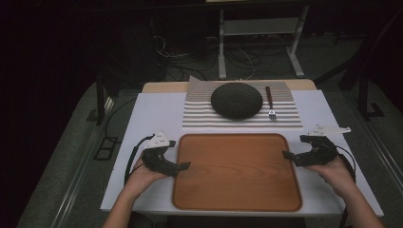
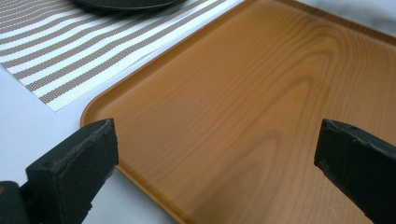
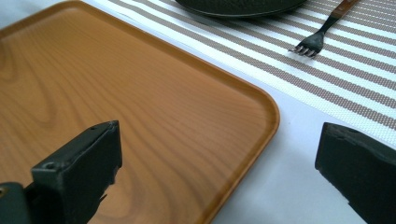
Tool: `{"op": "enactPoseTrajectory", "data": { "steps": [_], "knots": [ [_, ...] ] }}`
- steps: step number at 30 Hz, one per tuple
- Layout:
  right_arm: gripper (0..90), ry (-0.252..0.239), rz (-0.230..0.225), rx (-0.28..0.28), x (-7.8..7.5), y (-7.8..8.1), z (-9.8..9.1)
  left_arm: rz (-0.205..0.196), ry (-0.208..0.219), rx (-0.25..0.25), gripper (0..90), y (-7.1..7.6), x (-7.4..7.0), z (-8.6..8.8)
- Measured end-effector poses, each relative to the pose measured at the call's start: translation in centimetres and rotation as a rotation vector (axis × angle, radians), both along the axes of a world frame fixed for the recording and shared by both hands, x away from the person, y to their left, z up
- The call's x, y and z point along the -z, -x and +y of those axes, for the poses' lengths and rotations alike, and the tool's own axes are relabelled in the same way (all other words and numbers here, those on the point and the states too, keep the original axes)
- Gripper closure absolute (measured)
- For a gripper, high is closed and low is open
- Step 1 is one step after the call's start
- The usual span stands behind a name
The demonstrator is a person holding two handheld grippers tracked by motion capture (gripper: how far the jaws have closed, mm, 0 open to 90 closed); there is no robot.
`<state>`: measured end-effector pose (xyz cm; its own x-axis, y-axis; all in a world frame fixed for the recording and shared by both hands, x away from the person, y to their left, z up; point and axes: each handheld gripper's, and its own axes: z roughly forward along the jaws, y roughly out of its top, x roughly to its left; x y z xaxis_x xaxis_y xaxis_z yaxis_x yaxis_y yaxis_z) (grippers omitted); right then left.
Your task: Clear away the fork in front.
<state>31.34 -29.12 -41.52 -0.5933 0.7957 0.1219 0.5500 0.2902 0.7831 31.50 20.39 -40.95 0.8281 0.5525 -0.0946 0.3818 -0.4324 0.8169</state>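
Fingers (image 2: 74,163) of the left gripper (image 1: 183,166) spread wide over the tray's (image 1: 237,190) left edge; right gripper (image 1: 286,155) fingers (image 3: 79,172) equally wide apart at its right edge. Behind the tray on the white tabletop (image 1: 157,114), a striped mat (image 1: 199,116) holds a dark plate (image 1: 236,100) and fork (image 1: 270,102)

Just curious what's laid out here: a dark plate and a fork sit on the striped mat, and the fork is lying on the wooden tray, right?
Not quite. The fork lies on the striped mat, right of the dark plate, not on the wooden tray. The high view shows it.
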Motion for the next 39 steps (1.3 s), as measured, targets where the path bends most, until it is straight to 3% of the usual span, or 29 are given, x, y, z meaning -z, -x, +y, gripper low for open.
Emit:
{"op": "enactPoseTrajectory", "data": {
  "steps": [9,20,39],
  "knots": [
    [0.5,0.003,0.014,0.022,-0.5,-1.6,-0.2,-0.01,0.0,-0.006,0.0,0.1,0.2,0.0],
    [0.7,0.041,0.028,0.032,-0.3,-3.6,0.2,-0.011,-0.005,-0.003,0.0,0.1,0.3,-0.1],
    [1.1,0.031,0.051,0.062,-0.1,-6.9,0.4,-0.002,-0.006,-0.004,0.0,0.1,0.4,-0.1]
  ]
}}
